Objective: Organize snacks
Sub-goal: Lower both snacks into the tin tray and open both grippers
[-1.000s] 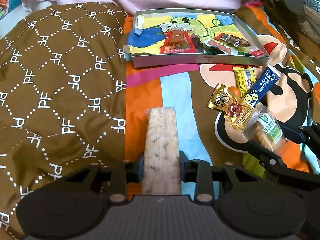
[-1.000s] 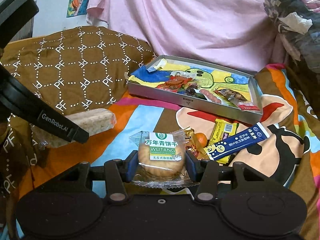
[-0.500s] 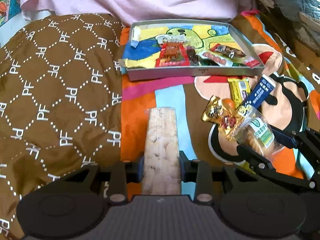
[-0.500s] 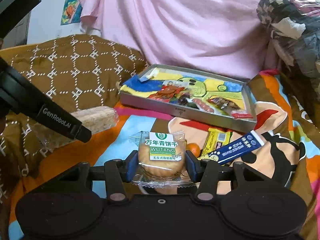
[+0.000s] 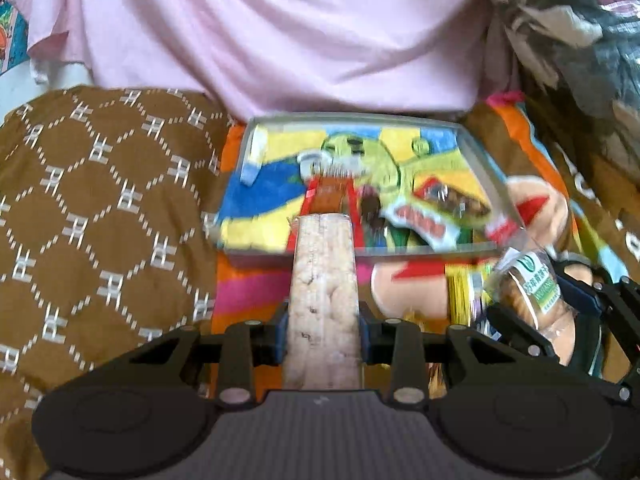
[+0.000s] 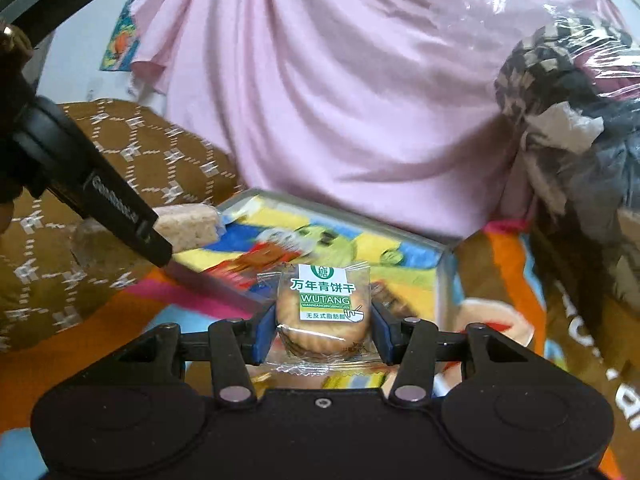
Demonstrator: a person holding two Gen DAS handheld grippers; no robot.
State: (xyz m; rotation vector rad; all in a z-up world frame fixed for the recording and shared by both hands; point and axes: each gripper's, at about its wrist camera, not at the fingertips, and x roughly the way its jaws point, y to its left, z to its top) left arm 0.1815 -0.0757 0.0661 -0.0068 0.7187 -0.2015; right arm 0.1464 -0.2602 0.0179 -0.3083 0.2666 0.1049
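Observation:
My left gripper [image 5: 323, 338] is shut on a long pale rice-crisp bar [image 5: 323, 280] in clear wrap, whose far end reaches over the near wall of the metal tray [image 5: 360, 254]. My right gripper [image 6: 322, 326] is shut on a round biscuit pack [image 6: 322, 312] with a green and white label, held in the air near the tray [image 6: 444, 276]. That biscuit pack [image 5: 528, 292] also shows at the right of the left wrist view. The tray has a colourful cartoon liner and holds several wrapped snacks [image 5: 436, 208]. The left gripper's finger [image 6: 120, 216] and the bar [image 6: 188, 228] cross the right wrist view.
A brown patterned cushion [image 5: 100, 208] lies left of the tray. Pink cloth [image 6: 340, 100] hangs behind it. A plastic-wrapped bundle [image 6: 580, 120] stands at the right. Loose snack packets [image 5: 464, 292] lie on the colourful cartoon blanket [image 5: 248, 292] in front of the tray.
Both grippers have risen and moved forward toward the tray, each keeping its snack. The tray now looks closer and the loose packets have slipped below and behind the grippers.

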